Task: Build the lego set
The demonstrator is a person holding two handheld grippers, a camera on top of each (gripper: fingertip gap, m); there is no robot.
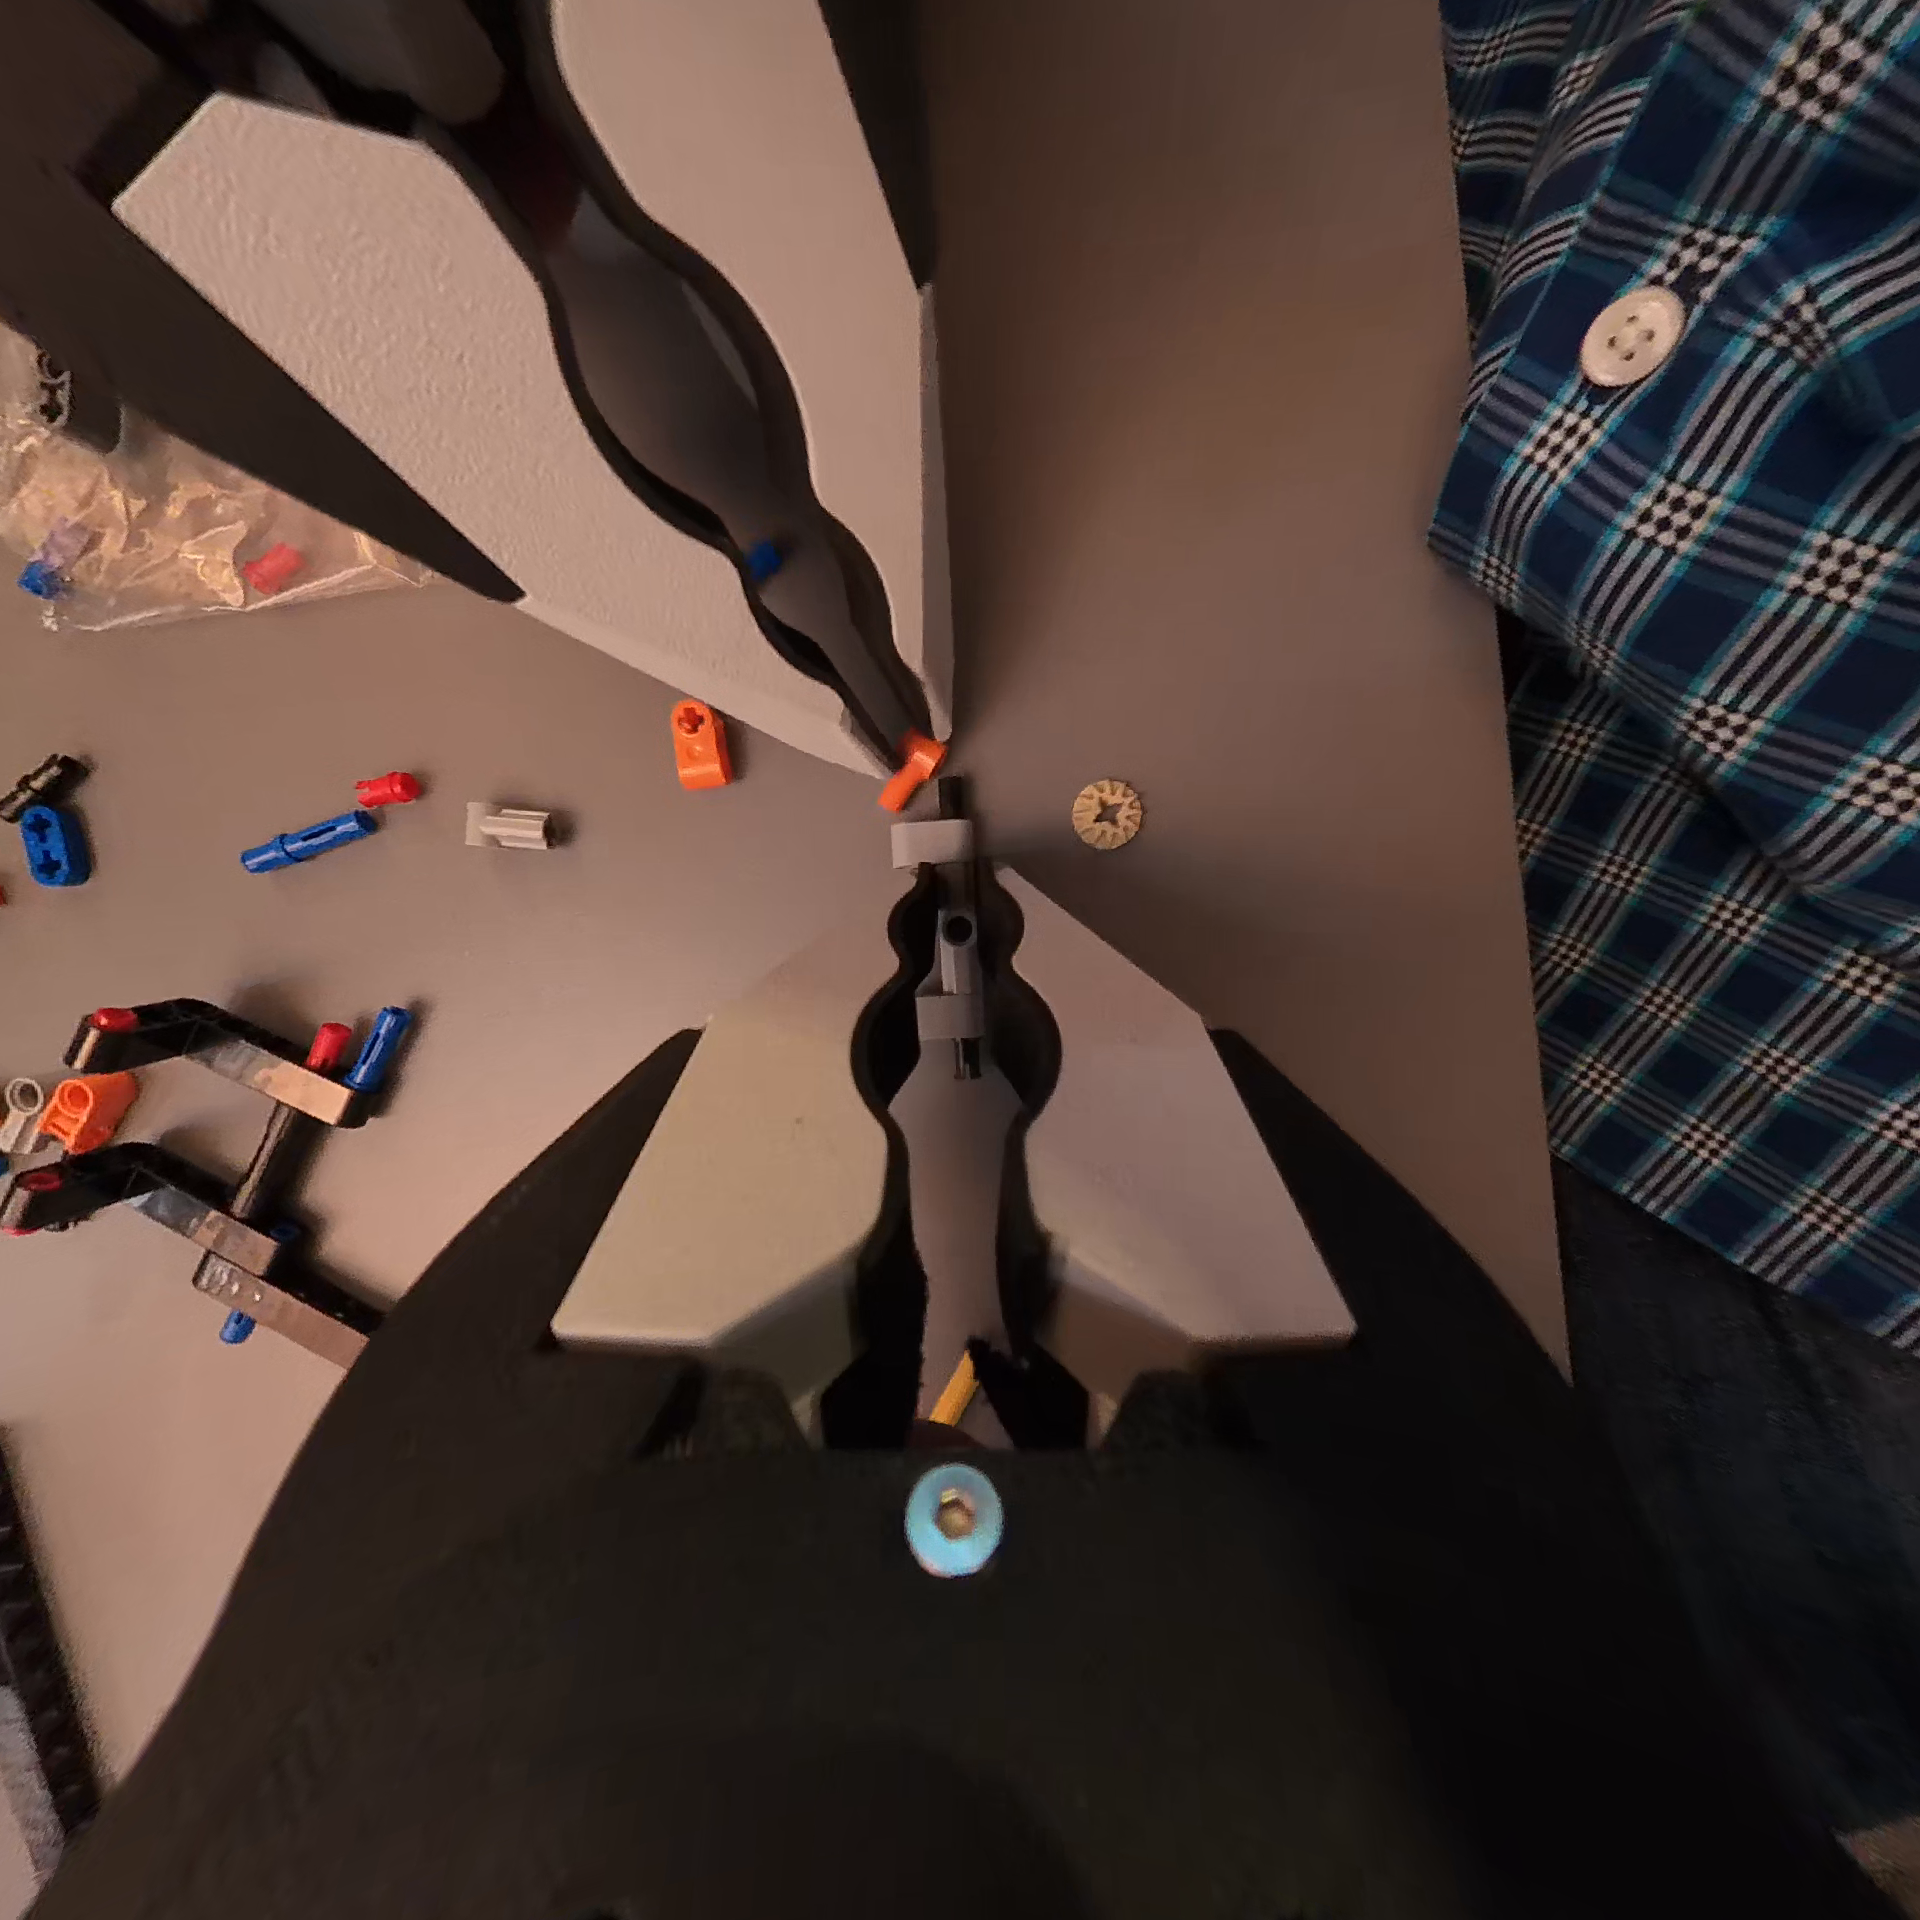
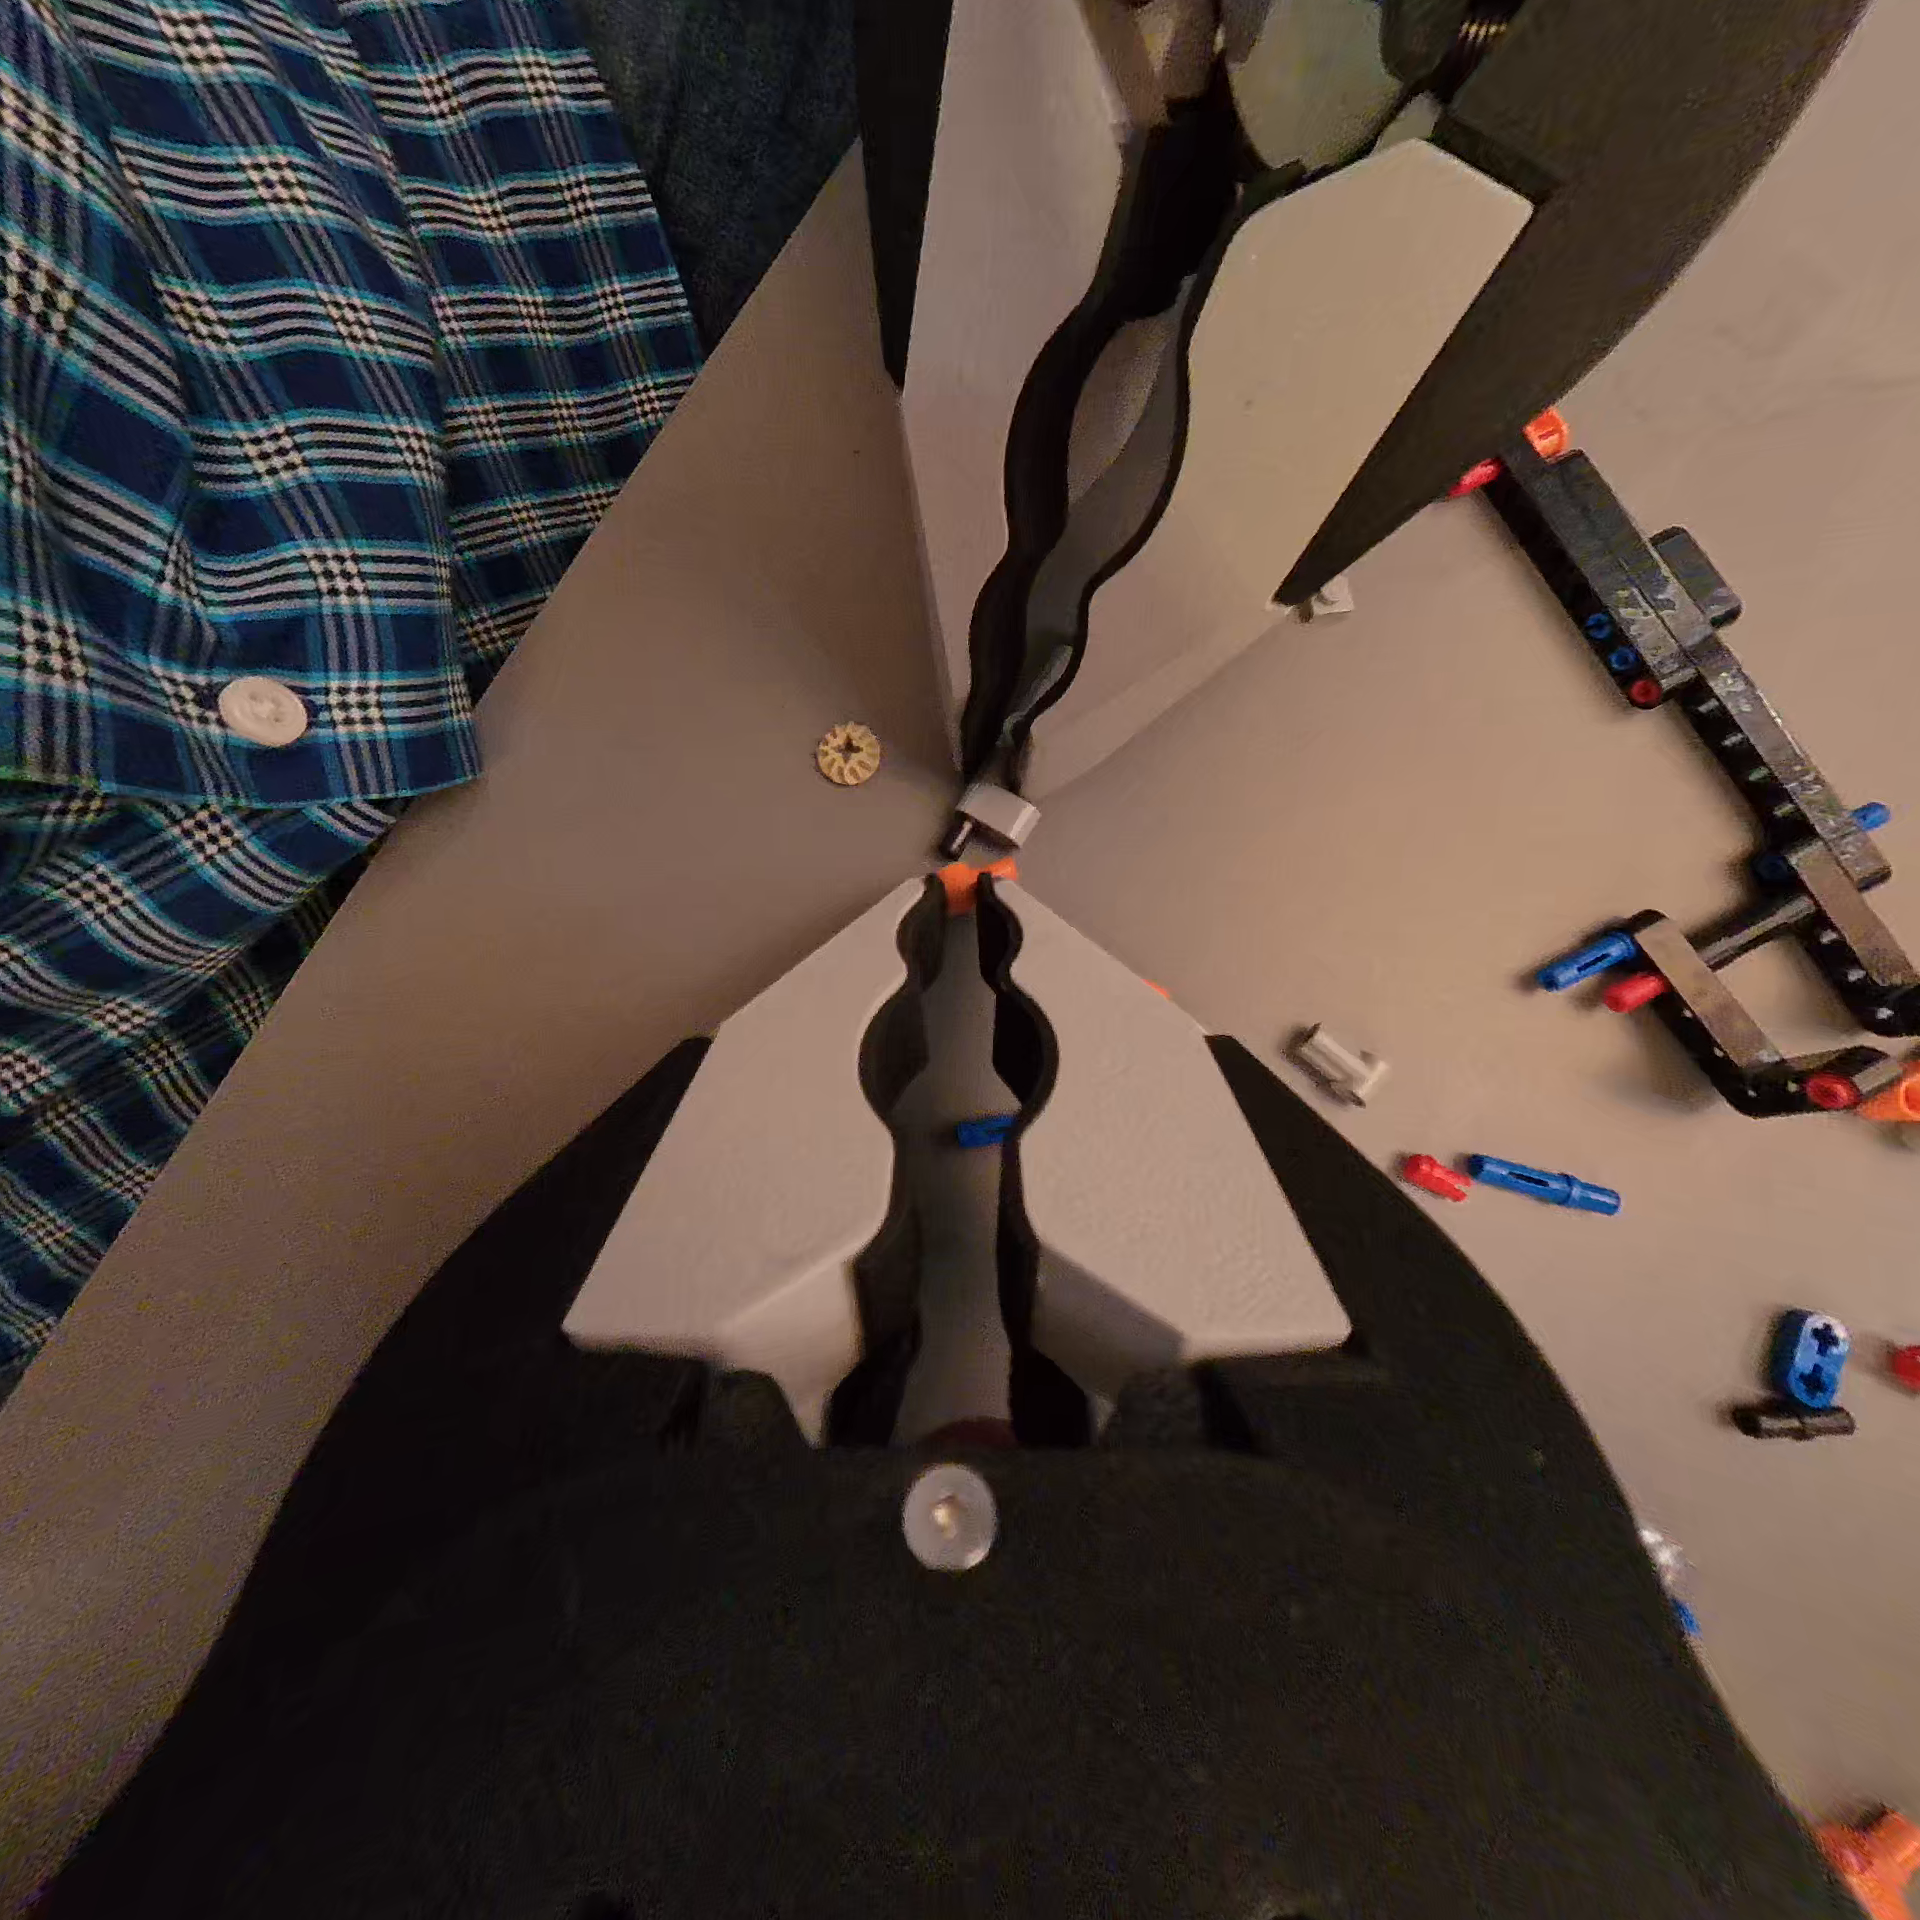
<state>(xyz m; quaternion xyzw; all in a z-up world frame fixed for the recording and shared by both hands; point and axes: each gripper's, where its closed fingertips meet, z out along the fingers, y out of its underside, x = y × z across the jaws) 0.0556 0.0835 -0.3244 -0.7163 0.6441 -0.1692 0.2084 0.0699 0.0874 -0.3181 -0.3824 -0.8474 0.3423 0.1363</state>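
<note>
My left gripper (image 1: 951,883) is shut on a black axle (image 1: 954,800) that carries a light grey bush (image 1: 930,842) and a dark grey connector (image 1: 956,971). My right gripper (image 2: 966,894) is shut on a small orange connector (image 2: 971,878). The two grippers meet tip to tip above the table. The orange connector (image 1: 912,774) sits right at the axle's end (image 2: 956,831), beside the grey bush (image 2: 997,816). A blue pin (image 2: 982,1130) shows farther back in the gap between the right fingers.
A tan gear (image 1: 1107,812) lies on the table just beside the tips. A black frame assembly (image 1: 208,1122), another orange connector (image 1: 701,743), a grey piece (image 1: 509,828), a long blue pin (image 1: 309,840) and a plastic bag (image 1: 156,530) lie around. A person's plaid shirt (image 1: 1714,623) is close.
</note>
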